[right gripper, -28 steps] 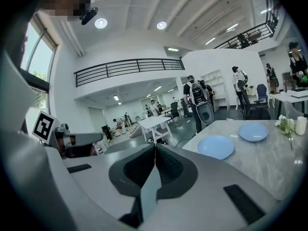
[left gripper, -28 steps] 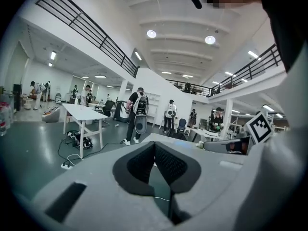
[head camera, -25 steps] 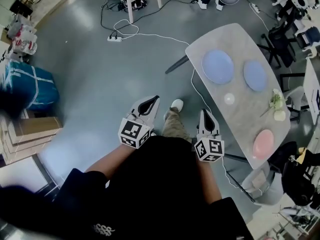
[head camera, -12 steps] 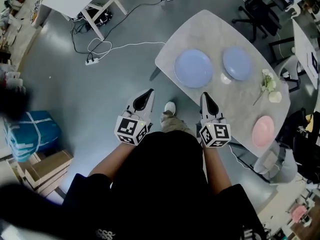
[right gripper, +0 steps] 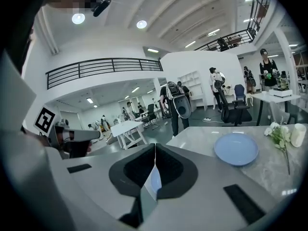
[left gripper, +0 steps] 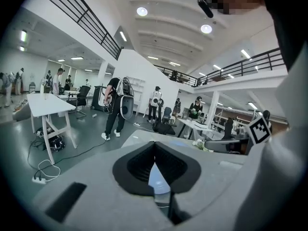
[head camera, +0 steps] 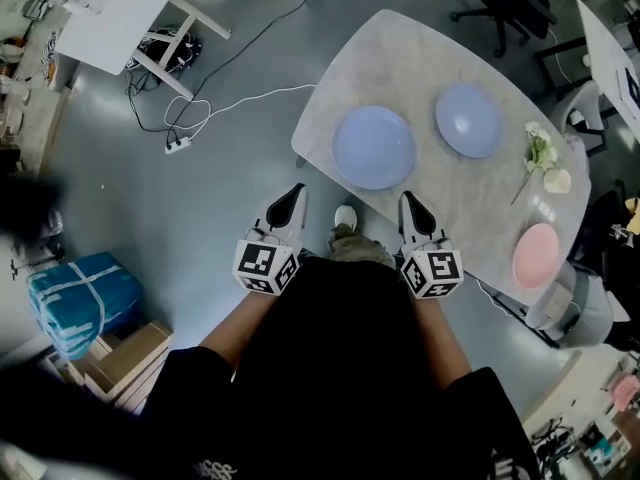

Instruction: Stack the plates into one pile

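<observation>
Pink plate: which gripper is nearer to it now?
Right. The right gripper is left of the pink plate, by the table edge; the left gripper is farther left still, off the table.

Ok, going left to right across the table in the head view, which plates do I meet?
large blue plate → smaller blue plate → pink plate
</observation>
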`<state>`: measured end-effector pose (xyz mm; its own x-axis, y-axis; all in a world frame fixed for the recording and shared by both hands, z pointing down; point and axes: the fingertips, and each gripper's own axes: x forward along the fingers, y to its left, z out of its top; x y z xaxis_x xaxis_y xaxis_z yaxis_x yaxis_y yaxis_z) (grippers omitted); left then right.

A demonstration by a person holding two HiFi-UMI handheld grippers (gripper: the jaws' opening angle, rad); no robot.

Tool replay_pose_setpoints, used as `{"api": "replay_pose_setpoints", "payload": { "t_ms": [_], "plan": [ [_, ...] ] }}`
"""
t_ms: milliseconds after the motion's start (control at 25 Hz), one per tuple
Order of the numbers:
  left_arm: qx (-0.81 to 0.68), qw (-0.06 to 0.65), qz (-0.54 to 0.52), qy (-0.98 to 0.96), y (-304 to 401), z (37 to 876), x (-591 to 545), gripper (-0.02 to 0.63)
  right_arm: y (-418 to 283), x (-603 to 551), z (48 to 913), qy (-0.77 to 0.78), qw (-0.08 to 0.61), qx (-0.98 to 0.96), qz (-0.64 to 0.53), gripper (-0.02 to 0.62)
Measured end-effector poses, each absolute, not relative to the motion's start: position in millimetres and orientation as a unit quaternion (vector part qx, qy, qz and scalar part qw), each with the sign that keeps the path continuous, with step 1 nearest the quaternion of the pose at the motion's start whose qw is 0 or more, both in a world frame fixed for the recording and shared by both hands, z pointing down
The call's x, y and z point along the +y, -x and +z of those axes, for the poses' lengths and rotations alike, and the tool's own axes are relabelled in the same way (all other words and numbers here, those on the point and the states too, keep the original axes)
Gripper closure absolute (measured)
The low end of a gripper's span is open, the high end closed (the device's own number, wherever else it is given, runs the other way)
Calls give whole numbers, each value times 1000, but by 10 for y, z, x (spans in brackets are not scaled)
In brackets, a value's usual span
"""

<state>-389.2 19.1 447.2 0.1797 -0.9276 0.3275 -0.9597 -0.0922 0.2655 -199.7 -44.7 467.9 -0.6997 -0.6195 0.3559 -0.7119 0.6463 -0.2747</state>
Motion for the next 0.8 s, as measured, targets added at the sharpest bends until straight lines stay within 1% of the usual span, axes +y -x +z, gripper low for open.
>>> {"api": "replay_pose_setpoints", "payload": {
  "t_ms": [320, 560, 680, 800],
  "plan": [
    [-614, 236, 50, -751, 3949, 4633, -216, 591, 1899, -668, 4922, -404, 138, -874, 231, 583],
    [-584, 259, 81, -765, 4257, 5038, -494, 591, 1874, -873, 5301, -455, 155, -838, 257, 583],
    [-561, 257, 94, -782, 4276, 5183, -752, 591, 1872, -1017, 5423, -480, 149, -817, 283, 581],
    [-544, 273, 98, -788, 4235, 5400, -955, 590, 1835, -1101, 5600, -497, 161, -800, 294, 581]
  ]
}}
